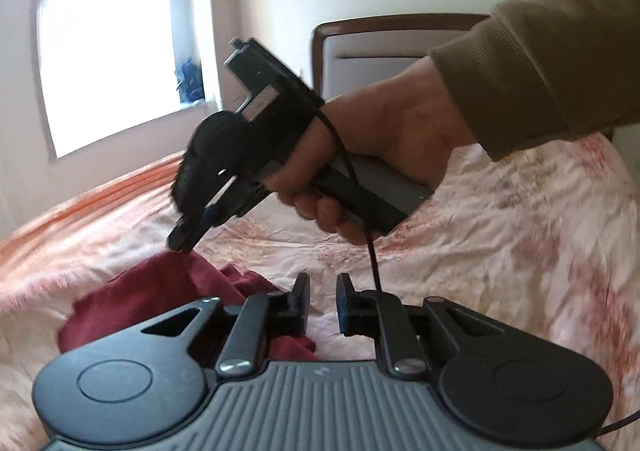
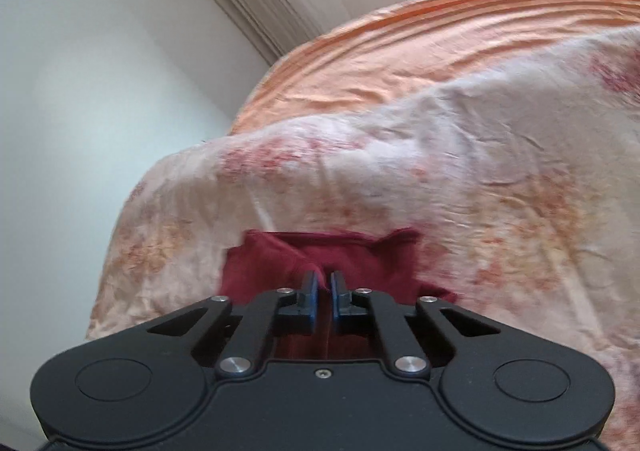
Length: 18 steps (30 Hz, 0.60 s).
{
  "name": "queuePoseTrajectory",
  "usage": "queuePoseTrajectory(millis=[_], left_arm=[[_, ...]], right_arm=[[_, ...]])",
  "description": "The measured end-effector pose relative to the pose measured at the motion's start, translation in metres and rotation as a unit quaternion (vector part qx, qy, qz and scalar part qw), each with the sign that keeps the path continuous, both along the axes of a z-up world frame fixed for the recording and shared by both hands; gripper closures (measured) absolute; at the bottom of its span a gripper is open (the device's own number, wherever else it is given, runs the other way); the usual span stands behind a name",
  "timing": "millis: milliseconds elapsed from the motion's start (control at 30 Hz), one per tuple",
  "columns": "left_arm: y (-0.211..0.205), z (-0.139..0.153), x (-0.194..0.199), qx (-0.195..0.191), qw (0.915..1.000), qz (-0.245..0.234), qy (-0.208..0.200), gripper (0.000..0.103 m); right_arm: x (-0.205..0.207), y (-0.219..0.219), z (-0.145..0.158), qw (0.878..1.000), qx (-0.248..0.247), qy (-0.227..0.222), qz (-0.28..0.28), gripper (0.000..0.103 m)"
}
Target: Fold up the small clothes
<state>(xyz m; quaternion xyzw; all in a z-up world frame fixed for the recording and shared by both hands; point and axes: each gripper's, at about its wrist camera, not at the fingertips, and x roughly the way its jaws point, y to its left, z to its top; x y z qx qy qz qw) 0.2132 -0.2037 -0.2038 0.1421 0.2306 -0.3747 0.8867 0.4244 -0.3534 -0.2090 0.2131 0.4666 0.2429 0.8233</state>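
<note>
A dark red garment (image 1: pixel 140 299) lies crumpled on the floral bed sheet (image 1: pixel 480 231). A hand (image 1: pixel 380 147) in an olive sleeve holds my right gripper (image 1: pixel 182 245), whose tips pinch a raised peak of the cloth. In the right wrist view that gripper (image 2: pixel 324 287) is shut, with the red garment (image 2: pixel 360 263) showing in the slit between its blue pads. My left gripper (image 1: pixel 325 303) stands at the garment's right edge with a narrow gap between its pads. Bare sheet shows through that gap. Some red cloth lies under its left finger (image 1: pixel 300 303).
An orange blanket (image 1: pixel 80 211) covers the far side of the bed and also runs along the bed's edge (image 2: pixel 400 63). A brown-framed headboard (image 1: pixel 380 43) stands behind the hand, a bright window (image 1: pixel 112 51) at the left. A white wall (image 2: pixel 100 91) borders the bed.
</note>
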Motion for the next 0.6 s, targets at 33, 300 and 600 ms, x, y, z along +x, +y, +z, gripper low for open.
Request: queuePoseTrajectory(millis=[33,300,600], left_arm=[[0.001,0.0,0.001,-0.001,1.0,0.009,0.0,0.088],[0.072,-0.024,0.013,0.065,0.993,0.093,0.036,0.064],[0.088,-0.011,0.147,0.003,0.9822,0.112,0.151,0.036]], right_arm=[[0.002,-0.004,-0.002,1.0,0.004,0.012,-0.001,0.096],[-0.055,-0.015,-0.014,0.998,0.053,0.022,-0.01,0.065],[-0.198,-0.018,-0.043,0.972,0.169,0.052,-0.157,0.061]])
